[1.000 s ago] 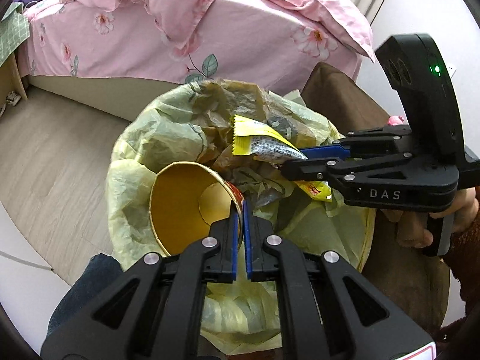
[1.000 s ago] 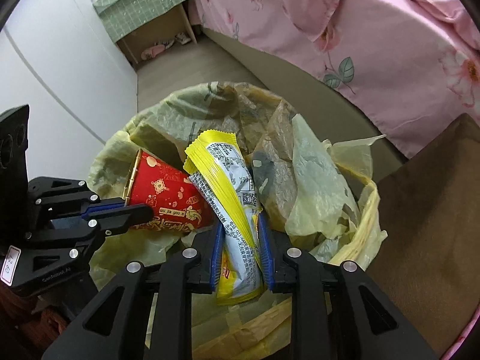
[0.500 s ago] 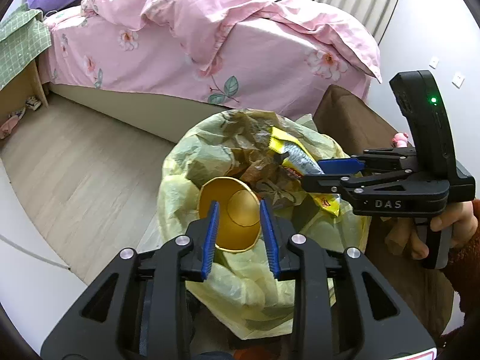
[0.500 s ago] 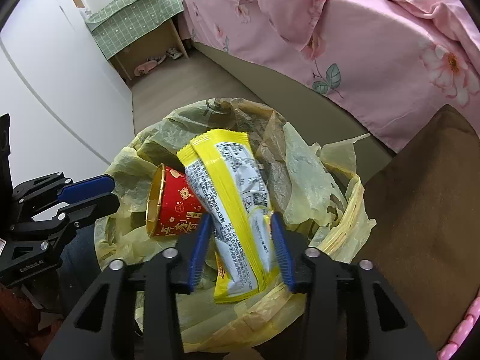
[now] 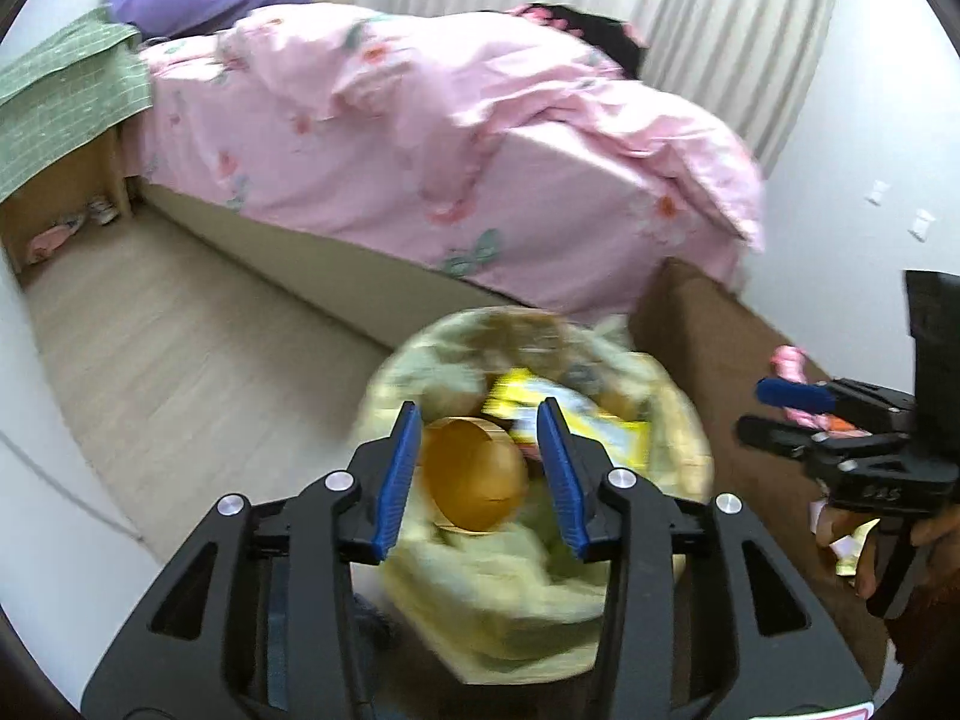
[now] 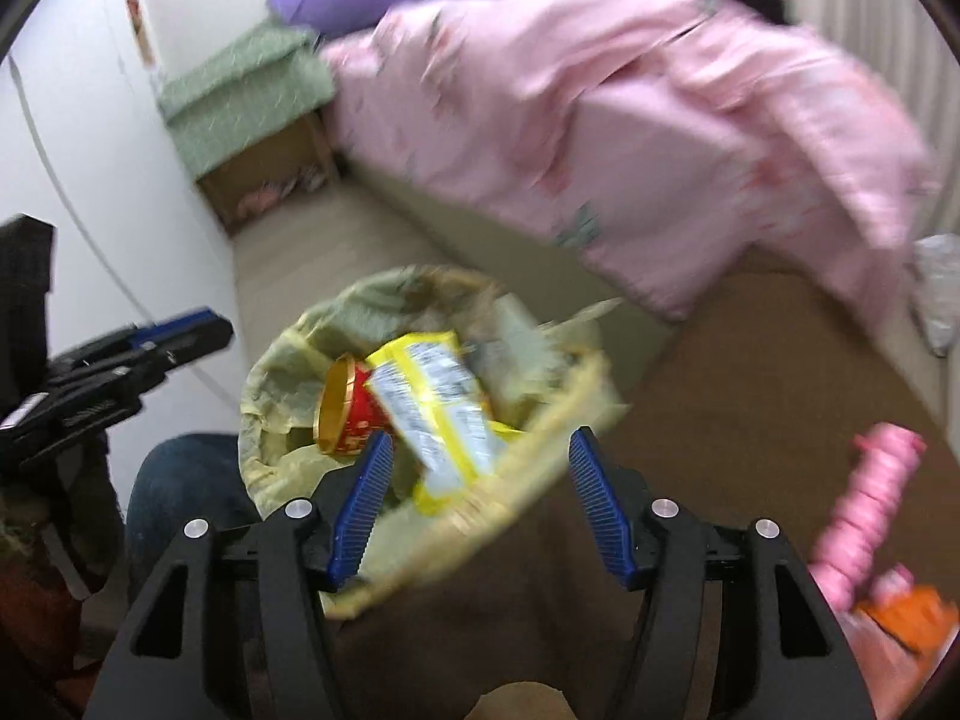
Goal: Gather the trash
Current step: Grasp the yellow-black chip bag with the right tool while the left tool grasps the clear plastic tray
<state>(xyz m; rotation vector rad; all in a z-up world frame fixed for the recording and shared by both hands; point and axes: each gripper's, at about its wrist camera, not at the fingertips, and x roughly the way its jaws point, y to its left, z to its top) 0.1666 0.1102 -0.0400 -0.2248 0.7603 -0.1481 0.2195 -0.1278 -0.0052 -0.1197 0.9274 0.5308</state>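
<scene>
A bin lined with a yellow bag (image 5: 678, 420) (image 6: 282, 372) stands on the floor by the bed. Inside lie a red paper cup with a gold inside (image 5: 474, 480) (image 6: 348, 414) and a yellow snack wrapper (image 5: 576, 414) (image 6: 438, 402). My left gripper (image 5: 480, 474) is open and empty, raised above the bin. My right gripper (image 6: 480, 498) is open and empty, above the bin's near rim; it also shows in the left wrist view (image 5: 780, 414). The left gripper also shows at the left of the right wrist view (image 6: 150, 348).
A bed with a pink floral cover (image 5: 480, 120) lies behind the bin. A brown table (image 6: 750, 372) to the right holds a pink object (image 6: 864, 504) and an orange packet (image 6: 912, 618). A green-covered stand (image 5: 60, 96) is at the left. Wood floor (image 5: 180, 360) stretches left.
Both grippers opened, let go of the cup and the wrapper into the bin, and pulled up and back from it. The right gripper swung to the right.
</scene>
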